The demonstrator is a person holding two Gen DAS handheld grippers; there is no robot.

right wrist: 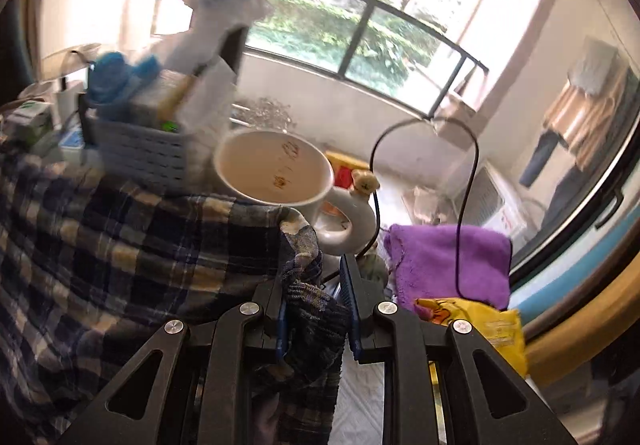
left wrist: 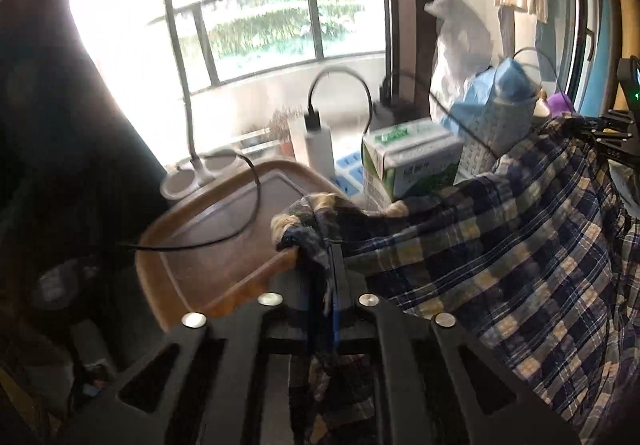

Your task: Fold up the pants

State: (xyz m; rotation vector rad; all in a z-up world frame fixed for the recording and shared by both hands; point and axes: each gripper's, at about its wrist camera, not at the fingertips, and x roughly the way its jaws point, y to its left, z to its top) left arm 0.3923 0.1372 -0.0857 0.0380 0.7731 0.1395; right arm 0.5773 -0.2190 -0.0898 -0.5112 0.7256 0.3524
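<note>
Left claw (left wrist: 326, 265) clamped tight on a bunched corner of the plaid pants (left wrist: 500, 257), fingers pressed together with the fabric pinched between and a frayed edge hanging down through the gap. Beyond the tips, lifted cloth stretched rightward in a sagging span toward the right claw (left wrist: 612, 133), seen at the far edge of the left wrist view. Just behind the pinched corner, a wooden tray (left wrist: 224, 245) with a black cable (left wrist: 248, 221) looping across it. Farther back, a green and white carton (left wrist: 416, 161), a white woven basket (left wrist: 492, 129) stuffed with blue and white plastic bags, a white charger block (left wrist: 318, 149), and a lamp base (left wrist: 188, 177) by the window railing.

Right claw (right wrist: 316, 285) gripping another bunched corner of the pants (right wrist: 120, 237), fingers not fully together, blue pads either side of a thick wad of fabric. Cloth spreading away to the left and draped in front of the basket (right wrist: 140, 153). Directly past the tips, a white mug (right wrist: 288, 173) with stains inside, handle turned to the right. To the right of the claw, a purple cloth (right wrist: 448, 261) crossed by a thin black wire (right wrist: 464, 229), and a yellow packet (right wrist: 484, 325) just below it. Window and balcony rail behind, hanging laundry at far right, blurred.
</note>
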